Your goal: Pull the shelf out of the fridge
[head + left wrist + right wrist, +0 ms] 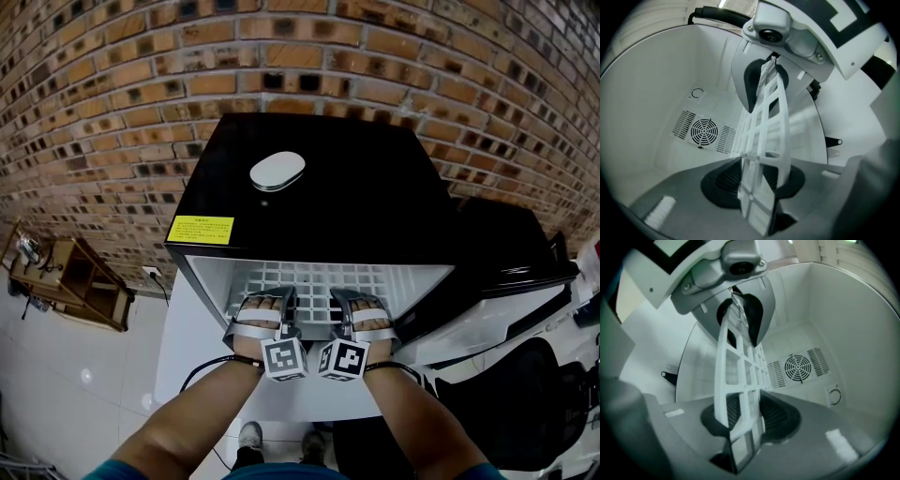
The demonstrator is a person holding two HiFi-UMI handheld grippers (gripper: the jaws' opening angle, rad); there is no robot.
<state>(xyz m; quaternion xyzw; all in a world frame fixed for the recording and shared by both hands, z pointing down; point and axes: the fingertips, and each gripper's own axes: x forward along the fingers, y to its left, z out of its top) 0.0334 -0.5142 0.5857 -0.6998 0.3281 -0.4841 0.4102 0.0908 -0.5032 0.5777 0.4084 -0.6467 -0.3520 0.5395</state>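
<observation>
The only label I find is a yellow sticker [200, 229] on the front left corner of the mini fridge [375, 187]'s black top. It carries dark print, too small for me to read. No brand name shows anywhere on the fridge. Behind the sticker a white oval object [277, 171] lies flat on the same top. On the white back wall inside, a round fan grille [704, 131] sits between two slotted vents, with a small open-ring mark [697, 93] near it. I see no wording beside it. The cubes on both grippers show black-and-white square markers only.

The shelf [319, 279], a white plastic grid, lies level inside the open fridge with its front edge at the mouth of the compartment. The fridge door [511, 267] stands swung out to the right.

The left gripper [265, 302] reaches in at the left half of that front edge, the right gripper [361, 300] just beside it at the right half. In the left gripper view the grid runs edge-on between the two dark pads and the jaws are clamped on it. The right gripper view shows the same: the grid stands between the pads and the jaws are closed onto its front bars.

A brick wall [112, 94] rises behind the fridge, and a wooden rack [80, 277] stands on the floor to its left.
</observation>
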